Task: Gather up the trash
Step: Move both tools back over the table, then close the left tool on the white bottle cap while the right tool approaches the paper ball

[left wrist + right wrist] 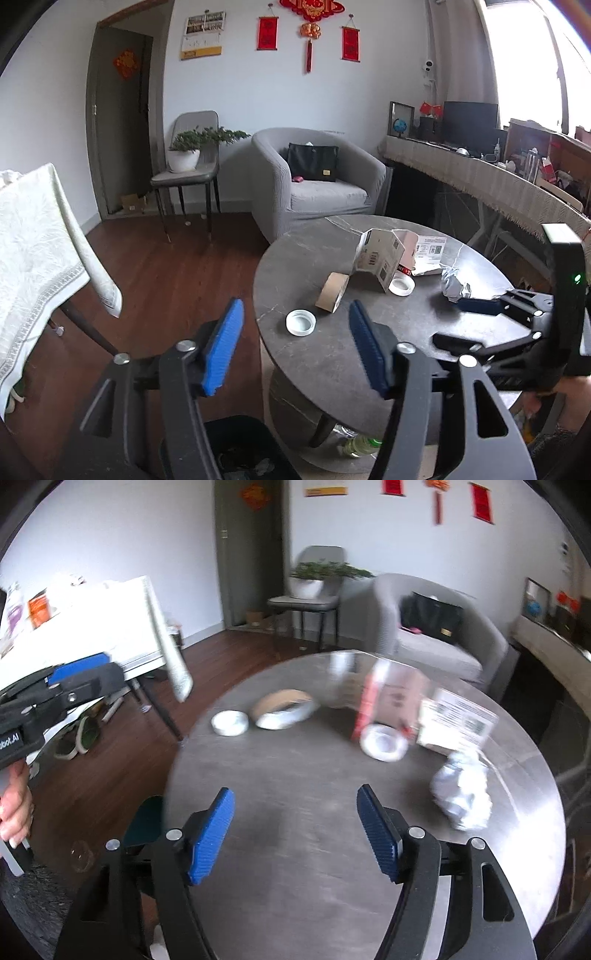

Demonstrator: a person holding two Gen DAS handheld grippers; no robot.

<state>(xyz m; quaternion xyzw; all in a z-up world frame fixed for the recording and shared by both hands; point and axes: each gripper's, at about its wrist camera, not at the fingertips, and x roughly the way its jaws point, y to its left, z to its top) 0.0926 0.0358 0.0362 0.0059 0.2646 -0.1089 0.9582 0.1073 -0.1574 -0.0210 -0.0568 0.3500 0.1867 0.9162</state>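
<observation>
We see our left gripper held low at the near left edge of the round table, tipped downward, its blue pads well apart with nothing between them. Through the gap lies a white lid on the tabletop, at about 12 o'clock from the tips and clear of both pads. Below the left gripper, at 6 o'clock, a dark bin stands on the floor beside the table's foot.

In the left wrist view our right gripper reaches in from 3 o'clock over the table, a hand on its handle. In its own view the right gripper angles down over bare tabletop, jaws spread and empty. That view is blurred.

The trash lies across the far half of the table. A crumpled paper ball sits at about 2 o'clock from the right gripper's tips, near but not touching. Farther off stand a brown tape roll at 12 o'clock, an unfolded cardboard box behind it, a white tape ring just beside the box, and a torn printed package at 1 o'clock.

In the right wrist view our left gripper shows at 9 o'clock, with fingers wrapped round its handle.
</observation>
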